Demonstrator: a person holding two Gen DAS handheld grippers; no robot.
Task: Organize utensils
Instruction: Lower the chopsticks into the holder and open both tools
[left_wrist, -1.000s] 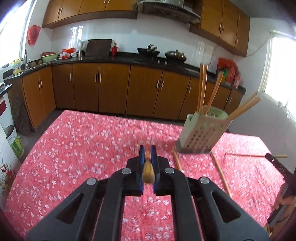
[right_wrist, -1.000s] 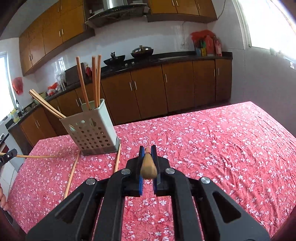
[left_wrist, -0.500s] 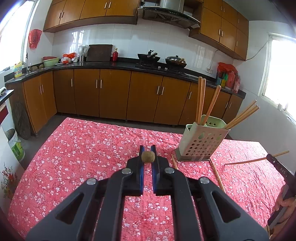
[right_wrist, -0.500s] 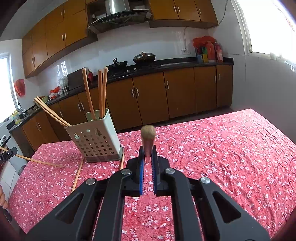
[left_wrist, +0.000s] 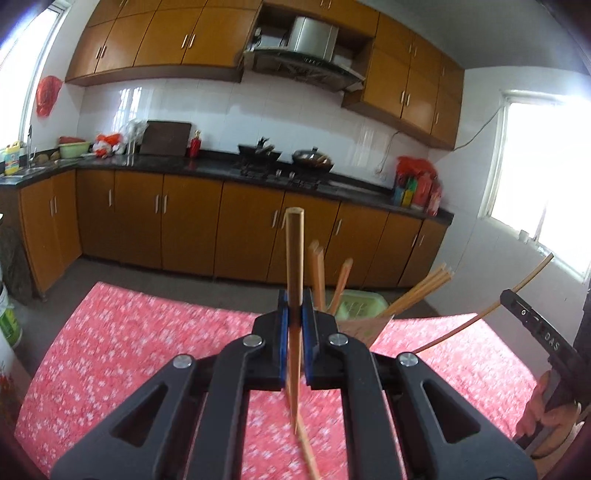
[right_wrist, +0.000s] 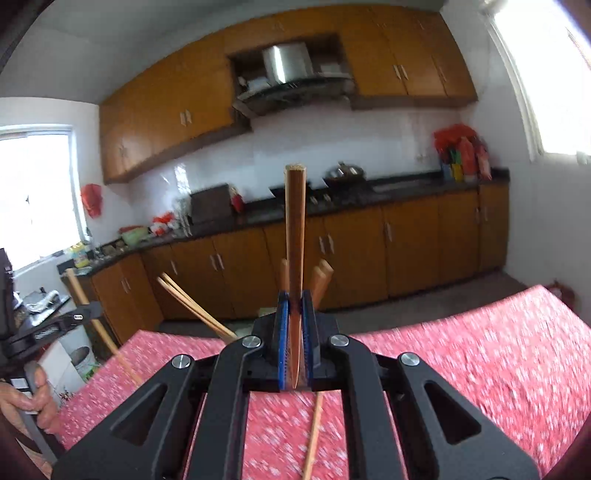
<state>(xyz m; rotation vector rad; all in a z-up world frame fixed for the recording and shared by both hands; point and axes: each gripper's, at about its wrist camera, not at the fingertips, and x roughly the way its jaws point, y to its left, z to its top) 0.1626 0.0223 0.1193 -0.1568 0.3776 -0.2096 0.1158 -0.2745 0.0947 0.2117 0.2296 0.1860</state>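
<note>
My left gripper (left_wrist: 295, 306) is shut on a wooden chopstick (left_wrist: 294, 258) that stands upright between the blue pads. My right gripper (right_wrist: 295, 306) is shut on a second chopstick (right_wrist: 294, 229), also upright. The pale green utensil holder (left_wrist: 360, 308) with several chopsticks in it sits just behind the left gripper, mostly hidden; in the right wrist view only its chopsticks (right_wrist: 192, 306) show. Each view shows the other gripper at its edge, the right one (left_wrist: 532, 325) and the left one (right_wrist: 74, 317), each with its chopstick.
A red floral tablecloth (left_wrist: 129, 339) covers the table. Loose chopsticks lie on the cloth, one (left_wrist: 308, 450) under the left gripper and one (right_wrist: 314, 435) under the right. Kitchen cabinets (left_wrist: 184, 221) stand beyond the table's far edge.
Both grippers have tilted upward and closed in on the holder, so each held chopstick went from pointing at the camera to standing upright. The holder now sits largely behind the grippers.
</note>
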